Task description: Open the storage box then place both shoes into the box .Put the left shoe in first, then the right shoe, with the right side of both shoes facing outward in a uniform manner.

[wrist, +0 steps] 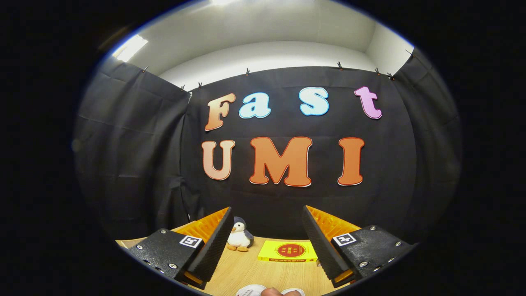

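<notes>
The tongs stand wide apart and hold nothing, raised level over the wooden worktop. Beyond them sit a yellow book and, left of it, a penguin plush. The white shoes lie near and below the tongs, barely visible; the next move likely calls for tipping down.

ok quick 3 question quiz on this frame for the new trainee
1. True or false: the gripper is shut on the yellow book.
2. Which toy stands on the wooden table beyond the fingers? A) penguin B) bear C) duck
3. Fill in: the book lies flat, to the ___ of the toy.

Key: 1 false, the fingers are open with nothing between them. 2 A, a plush penguin. 3 right.
</notes>
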